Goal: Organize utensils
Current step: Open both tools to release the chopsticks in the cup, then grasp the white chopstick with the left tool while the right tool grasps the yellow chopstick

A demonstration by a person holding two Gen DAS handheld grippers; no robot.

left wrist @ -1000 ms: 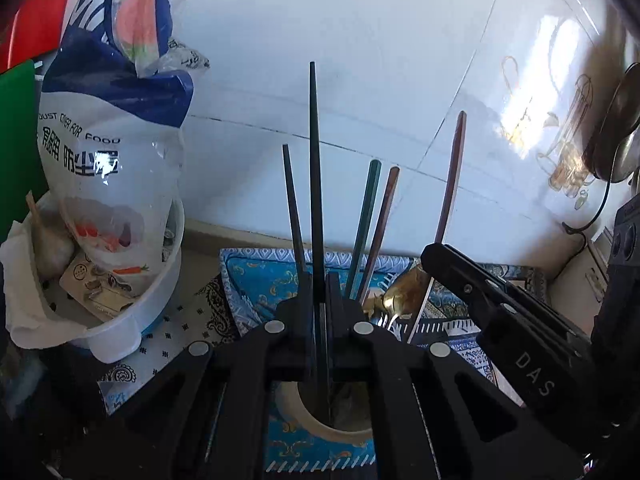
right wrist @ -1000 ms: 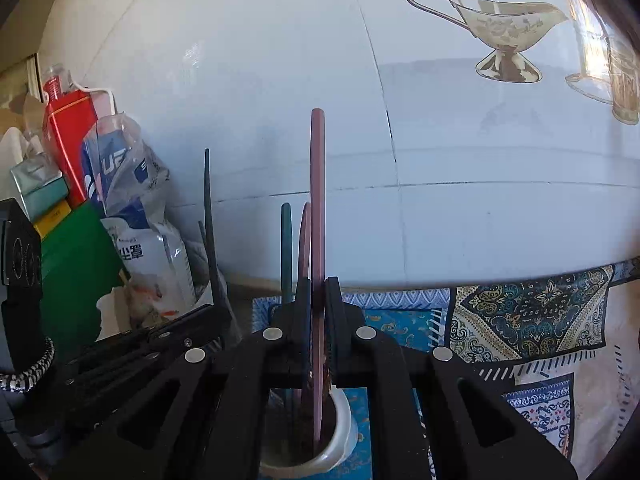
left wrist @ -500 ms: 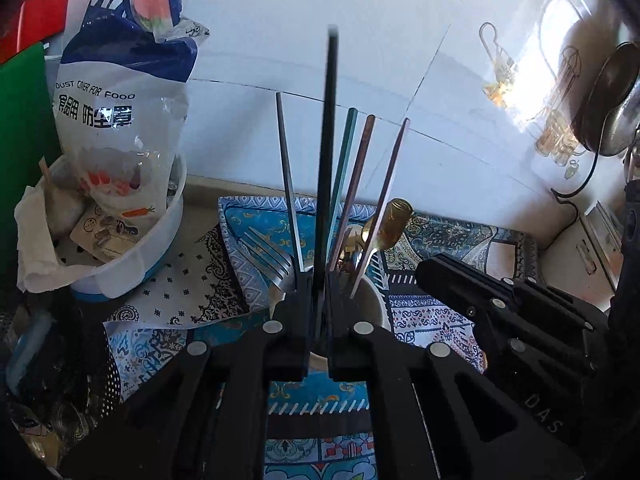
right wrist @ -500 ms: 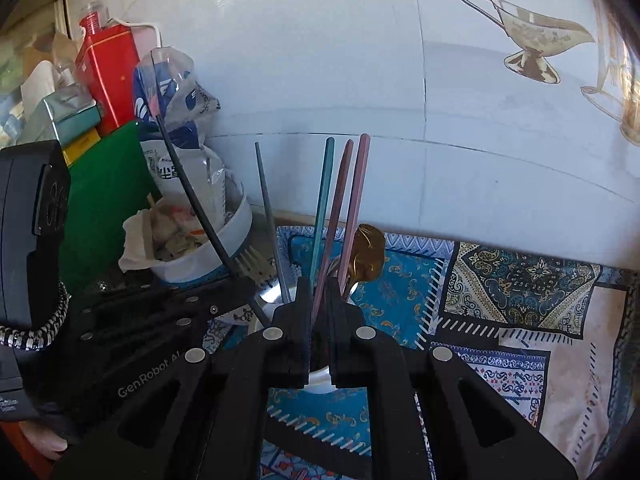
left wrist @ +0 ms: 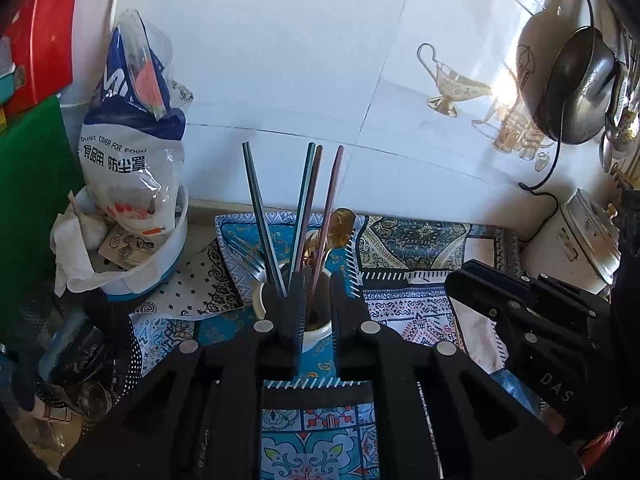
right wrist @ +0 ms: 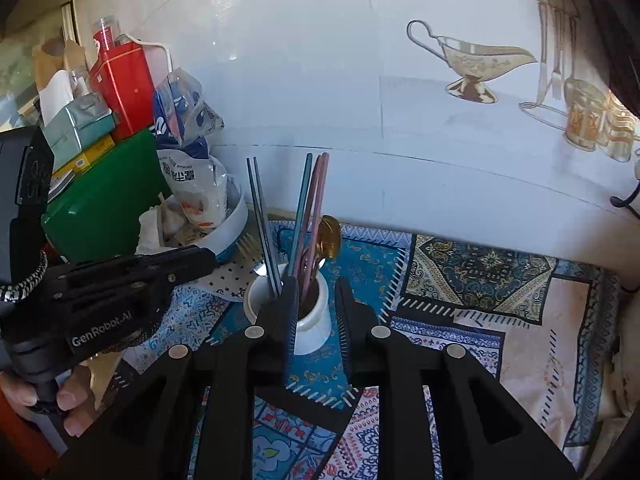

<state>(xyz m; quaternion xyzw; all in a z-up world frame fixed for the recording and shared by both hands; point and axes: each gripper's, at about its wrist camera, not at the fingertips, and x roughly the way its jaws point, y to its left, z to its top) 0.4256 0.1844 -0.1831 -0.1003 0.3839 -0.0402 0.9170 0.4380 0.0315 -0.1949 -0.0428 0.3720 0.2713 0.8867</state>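
Observation:
A white cup (left wrist: 316, 334) (right wrist: 312, 320) stands on the patterned cloth and holds several chopsticks: a dark pair (left wrist: 258, 216) (right wrist: 260, 216), a teal one (left wrist: 304, 200) (right wrist: 302, 208) and pink ones (left wrist: 330, 208) (right wrist: 316, 208). A gold spoon (left wrist: 340, 228) (right wrist: 328, 236) and a silver fork (left wrist: 248, 258) also stand in it. My left gripper (left wrist: 314, 292) is open and empty just in front of the cup. My right gripper (right wrist: 316, 292) is open and empty, also just in front of the cup.
A white bowl (left wrist: 160, 264) with a plastic bag (left wrist: 132, 168) stands left of the cup. A green box (right wrist: 104, 204) and red tin (right wrist: 124, 80) are behind it. The tiled wall (left wrist: 300, 60) is close behind. A white appliance (left wrist: 576, 248) sits at the right.
Both grippers have let go of their chopsticks, which now stand in the cup. Both have opened and pulled back and up from the cup.

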